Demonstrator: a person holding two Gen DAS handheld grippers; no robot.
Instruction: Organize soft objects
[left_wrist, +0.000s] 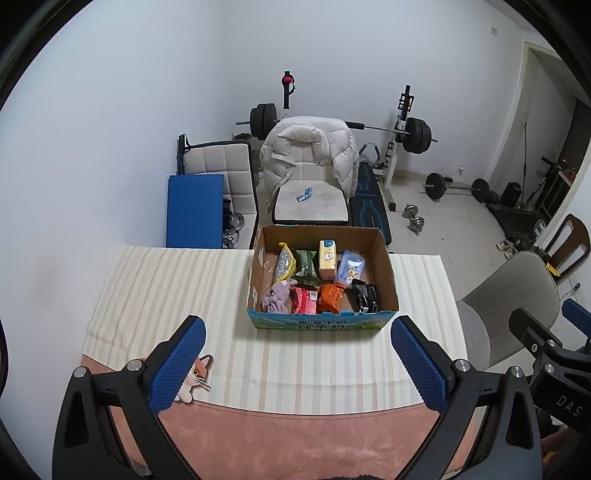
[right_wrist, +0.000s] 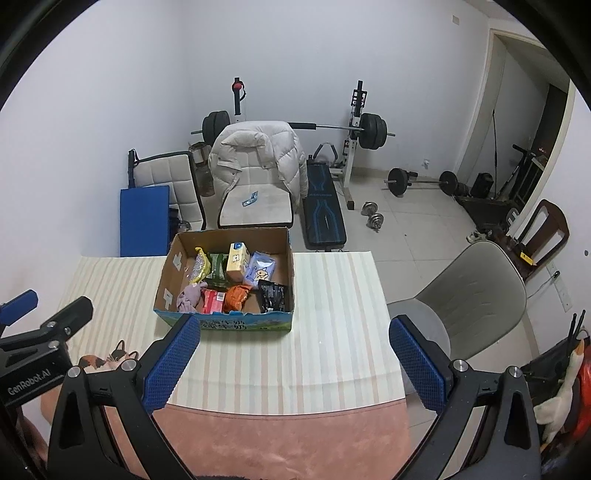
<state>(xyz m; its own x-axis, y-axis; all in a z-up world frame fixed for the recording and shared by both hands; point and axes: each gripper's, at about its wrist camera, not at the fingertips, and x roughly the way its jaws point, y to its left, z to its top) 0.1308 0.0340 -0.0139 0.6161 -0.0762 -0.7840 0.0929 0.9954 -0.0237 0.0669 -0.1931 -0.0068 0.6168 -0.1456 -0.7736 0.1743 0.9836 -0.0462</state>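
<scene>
Both grippers hang nearest the lens, above the near end of the table: the left gripper and the right gripper each have their blue-padded fingers spread wide with nothing between them.

Under them, a pink cloth covers the near table edge at 6 o'clock, and a cream striped cloth runs over it toward the far edge. On that striped cloth, at about 12 o'clock from the left gripper and 11 o'clock from the right, stands an open cardboard box with a blue printed front.

Soft things fill the box in two rows. In the far row, from 9 to 3 o'clock: a yellow glittery pouch, a green packet, a yellow tissue pack and a pale blue tissue pack. In the near row: a lilac cloth, a red packet, an orange packet and a black packet.

At 8 o'clock in the left wrist view, a cat-shaped piece lies at the seam between the two cloths, partly hidden by the left finger.
</scene>
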